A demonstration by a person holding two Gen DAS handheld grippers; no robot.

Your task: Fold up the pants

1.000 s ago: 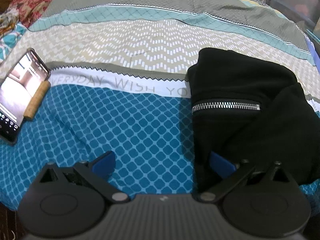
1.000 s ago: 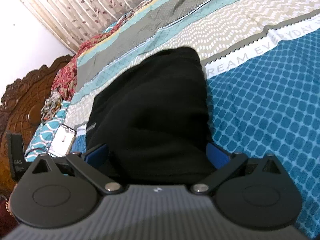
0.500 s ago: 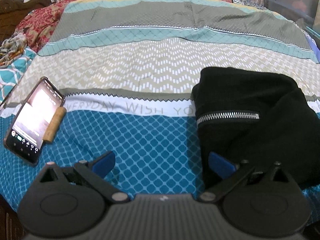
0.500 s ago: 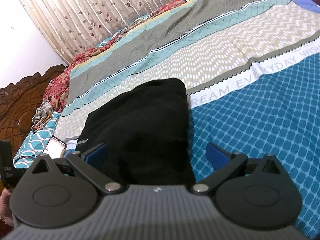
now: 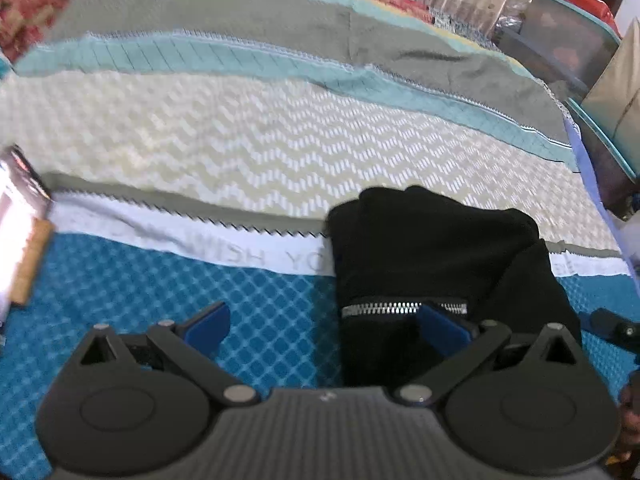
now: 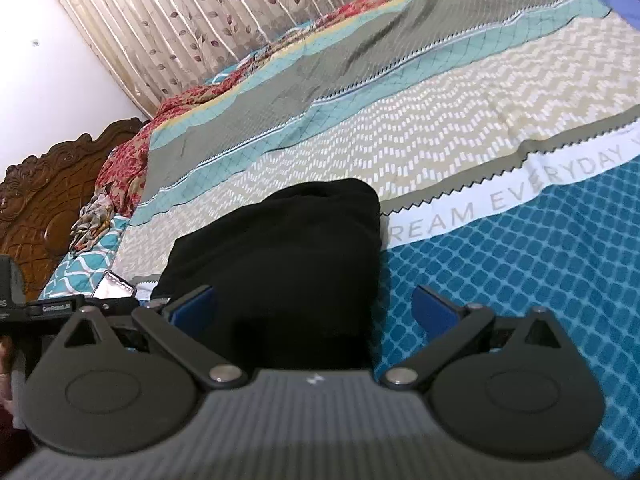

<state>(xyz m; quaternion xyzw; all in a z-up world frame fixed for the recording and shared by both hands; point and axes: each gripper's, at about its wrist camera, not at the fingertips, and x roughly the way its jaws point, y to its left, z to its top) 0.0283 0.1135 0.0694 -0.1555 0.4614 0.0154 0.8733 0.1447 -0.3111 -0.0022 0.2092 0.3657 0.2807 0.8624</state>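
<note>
We hold both claws wide and empty over the bed (image 5: 280,152). The black pants (image 5: 432,256) lie folded into a compact bundle, ahead of the left claw (image 5: 324,320) toward its right finger and between the fingers of the right claw (image 6: 314,308), likely so we can check or press the fold.

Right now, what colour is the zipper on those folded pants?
Silver, against the black pants. The zipper shows best in the left wrist view.

Each gripper (image 5: 324,326) (image 6: 314,306) is built of black linkage arms with silver screws. Blue pads (image 5: 206,326) are fitted. The grey body is ribbed.
</note>
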